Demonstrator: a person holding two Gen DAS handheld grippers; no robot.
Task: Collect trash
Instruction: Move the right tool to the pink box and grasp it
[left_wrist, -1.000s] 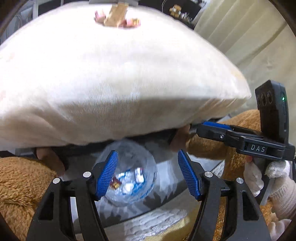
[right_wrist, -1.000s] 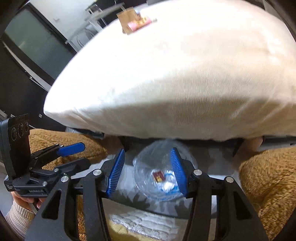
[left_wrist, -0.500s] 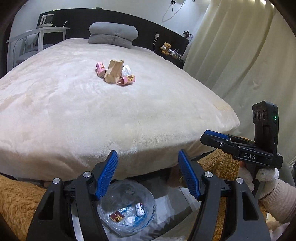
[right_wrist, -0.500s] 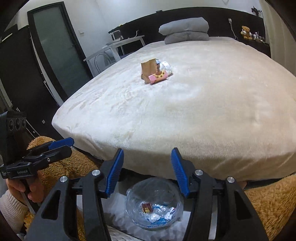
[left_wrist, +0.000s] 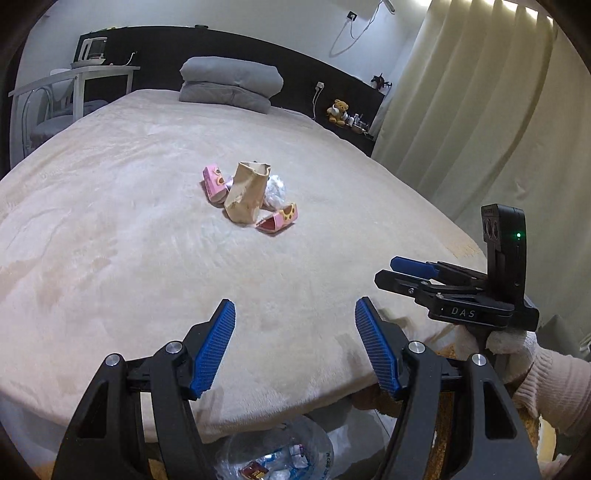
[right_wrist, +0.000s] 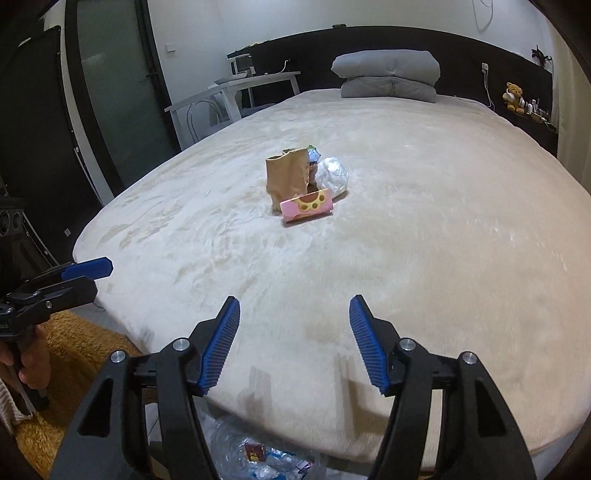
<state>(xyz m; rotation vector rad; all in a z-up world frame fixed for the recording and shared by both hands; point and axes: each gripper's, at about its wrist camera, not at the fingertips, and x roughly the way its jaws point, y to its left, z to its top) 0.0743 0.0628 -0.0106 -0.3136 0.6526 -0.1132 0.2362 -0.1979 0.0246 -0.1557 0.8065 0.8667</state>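
Both claws stand wide and empty, the right gripper (right_wrist: 293, 339) having just been opening, while the trash pile (right_wrist: 304, 184) sits upper centre of each frame, well ahead on the bed (right_wrist: 443, 240), slightly nearer the left gripper (left_wrist: 295, 347).

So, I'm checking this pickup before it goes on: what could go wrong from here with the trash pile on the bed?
1. The paper bag stands upright against a pink carton and crumpled plastic; grabbing one may topple or scatter the others.
2. The blanket is soft, so low jaws could pinch fabric.
3. The clear bin sits below the bed edge, mostly hidden; a drop might miss.
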